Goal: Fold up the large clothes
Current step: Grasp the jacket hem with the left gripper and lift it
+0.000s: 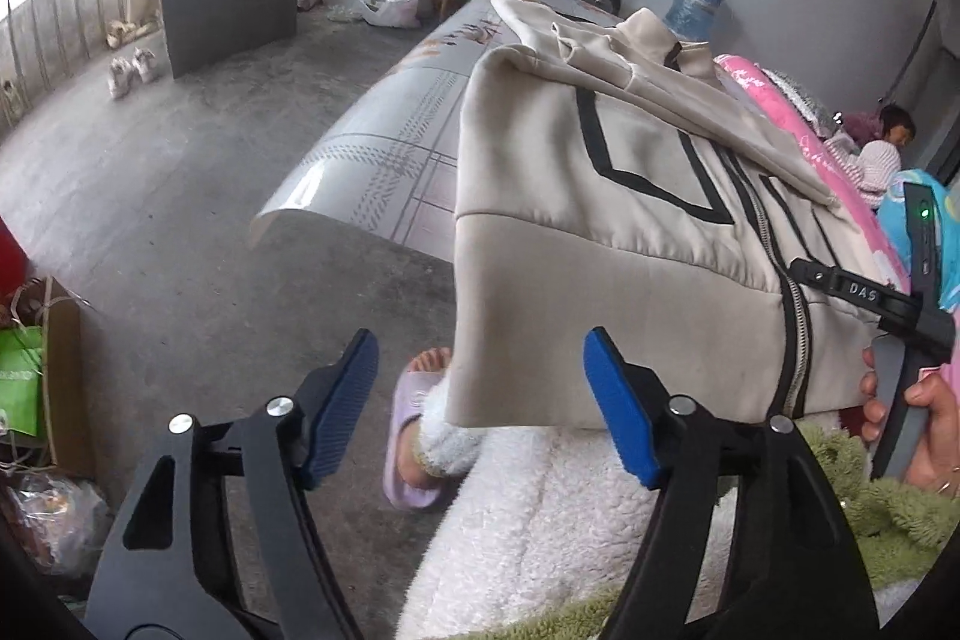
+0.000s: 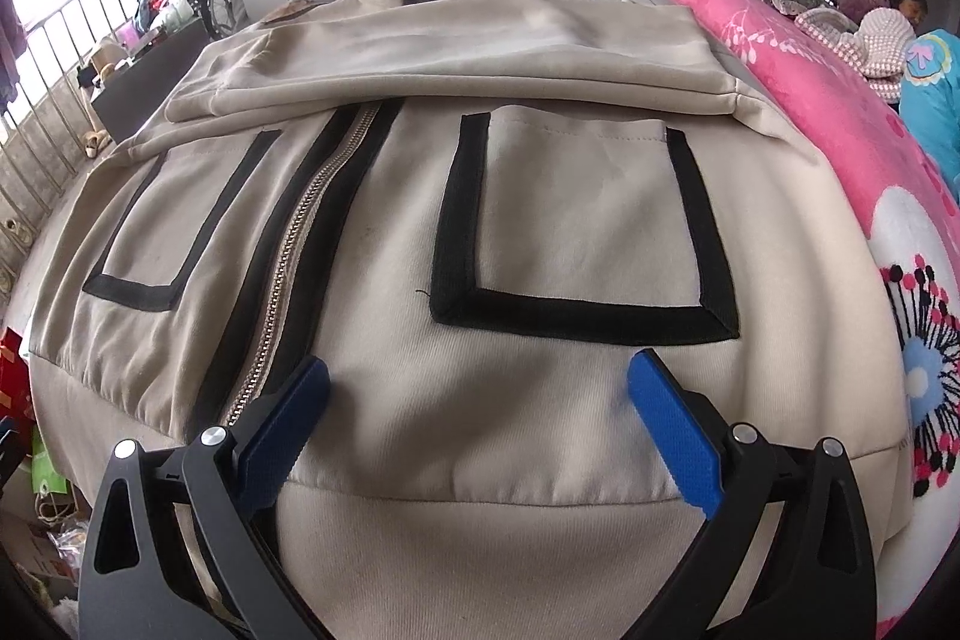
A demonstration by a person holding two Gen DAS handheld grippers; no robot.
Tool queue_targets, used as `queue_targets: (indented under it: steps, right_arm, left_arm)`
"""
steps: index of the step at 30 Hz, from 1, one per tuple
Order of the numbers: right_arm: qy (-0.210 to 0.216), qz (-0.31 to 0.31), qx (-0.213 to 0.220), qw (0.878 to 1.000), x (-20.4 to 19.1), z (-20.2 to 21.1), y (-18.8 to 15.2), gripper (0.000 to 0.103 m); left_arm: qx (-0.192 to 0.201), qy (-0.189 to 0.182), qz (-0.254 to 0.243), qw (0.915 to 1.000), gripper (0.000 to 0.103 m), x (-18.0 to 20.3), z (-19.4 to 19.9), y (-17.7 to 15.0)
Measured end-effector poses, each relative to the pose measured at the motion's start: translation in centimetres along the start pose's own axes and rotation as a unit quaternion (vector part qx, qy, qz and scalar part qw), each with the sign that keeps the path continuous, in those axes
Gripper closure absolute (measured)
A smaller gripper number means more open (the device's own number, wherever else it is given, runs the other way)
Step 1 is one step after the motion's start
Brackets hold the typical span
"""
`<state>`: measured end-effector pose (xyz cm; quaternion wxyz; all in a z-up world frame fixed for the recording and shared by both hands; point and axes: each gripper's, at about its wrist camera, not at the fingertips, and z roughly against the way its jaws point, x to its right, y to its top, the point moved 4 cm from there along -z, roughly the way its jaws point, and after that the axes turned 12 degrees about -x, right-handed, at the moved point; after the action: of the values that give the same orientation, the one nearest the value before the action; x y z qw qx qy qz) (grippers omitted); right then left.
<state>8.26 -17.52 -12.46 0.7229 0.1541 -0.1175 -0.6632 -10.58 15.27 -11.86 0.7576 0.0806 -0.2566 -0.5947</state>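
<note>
The beige zip jacket [image 2: 456, 220] lies front-up on the bed [image 1: 384, 142], sleeves folded across its chest, its hem corner hanging over the bed's edge beside a pink blanket [image 2: 798, 100]. Your right tool [image 2: 480, 406] hovers over the hem with jaws spread, gripping nothing. Your left tool [image 1: 480, 400] stands released too, just off the hanging hem corner, above your slippered foot [image 1: 420, 436].
</note>
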Motion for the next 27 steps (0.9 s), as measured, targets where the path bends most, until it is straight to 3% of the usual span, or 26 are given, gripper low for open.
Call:
queue_targets:
  steps: [2,8,11,15,18,21,23,27]
  right_arm:
    - [0.000,0.000,-0.001,1.000,-0.1,0.0,0.0,0.006]
    - [0.000,0.000,-0.004,1.000,0.0,0.0,0.1,0.006]
    - [-0.002,0.000,-0.001,1.000,-0.1,0.0,0.0,0.006]
    - [-0.004,-0.001,0.012,1.000,-0.1,0.0,-0.3,0.006]
    - [-0.003,-0.001,0.020,1.000,-0.1,0.1,-0.4,0.006]
    - [-0.003,0.001,0.016,1.000,-0.1,0.0,-0.4,0.006]
    - [0.000,0.003,0.012,1.000,0.0,0.1,-0.3,0.006]
    - [-0.001,0.003,0.020,1.000,0.0,0.1,-0.5,0.006]
  left_arm:
    - [-0.024,-0.038,0.003,0.9990,0.038,-0.3,-1.5,0.5]
    - [-0.069,-0.101,0.025,0.9921,0.040,-1.6,-5.3,1.1]
    - [-0.076,-0.153,0.025,0.9850,0.062,-1.5,-5.6,1.2]
    - [-0.060,-0.241,0.029,0.9683,0.064,-1.3,-3.6,0.9]
    - [-0.064,-0.239,0.055,0.9673,0.057,-2.2,-4.5,1.0]
    - [-0.081,-0.246,0.072,0.9633,0.061,-2.2,-5.8,1.4]
    - [-0.075,-0.260,0.047,0.9616,0.067,-1.2,-4.7,1.2]
    - [-0.062,-0.229,-0.004,0.9714,0.067,0.5,-2.6,1.3]
